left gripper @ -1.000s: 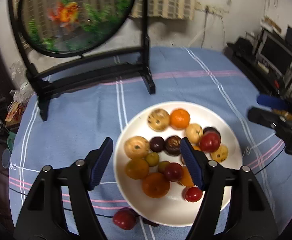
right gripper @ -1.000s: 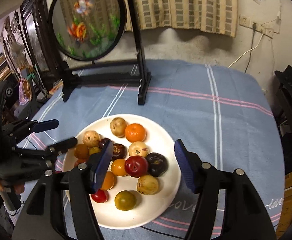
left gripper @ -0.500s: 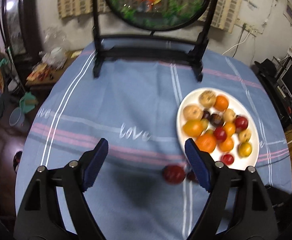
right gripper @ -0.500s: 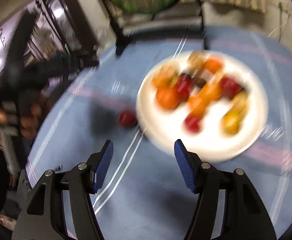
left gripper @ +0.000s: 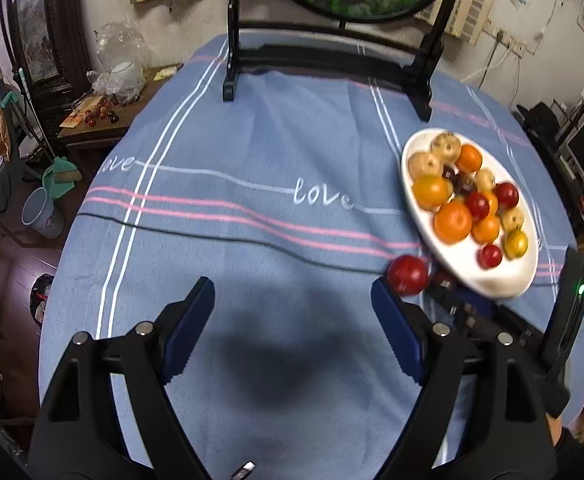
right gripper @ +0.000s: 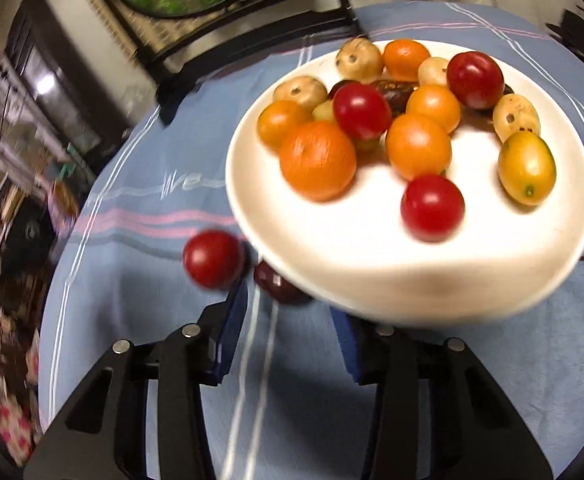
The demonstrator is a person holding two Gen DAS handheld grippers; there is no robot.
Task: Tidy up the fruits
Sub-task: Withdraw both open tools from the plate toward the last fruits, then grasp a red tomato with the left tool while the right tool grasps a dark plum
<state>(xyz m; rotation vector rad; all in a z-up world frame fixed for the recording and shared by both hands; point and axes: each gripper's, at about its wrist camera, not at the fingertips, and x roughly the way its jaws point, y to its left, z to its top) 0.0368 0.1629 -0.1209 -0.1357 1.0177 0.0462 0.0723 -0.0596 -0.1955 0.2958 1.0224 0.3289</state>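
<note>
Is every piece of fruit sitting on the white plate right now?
No, a red fruit and a darker one lie on the blue cloth beside the white plate.

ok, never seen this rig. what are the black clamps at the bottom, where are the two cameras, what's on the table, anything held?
No robot here: a person holds a two-finger tool in each hand, and each tool carries a fisheye camera that looks forward along its blue-padded fingers.

Left view: the left tool hangs over bare blue striped tablecloth, its jaws opening, nothing between them. The right tool shows at the right edge of this view.

Right view: the right tool is low by the near rim of the white round plate, its jaws closing, nothing pressed between the pads.

On the plate lies a pile of small fruits: orange, red, tan, yellow and dark. Two lie off it on the cloth: a round red fruit and a dark maroon fruit partly tucked under the rim, just ahead of the right tool. Behind stands a black-framed round screen.

Nothing is held.
</note>
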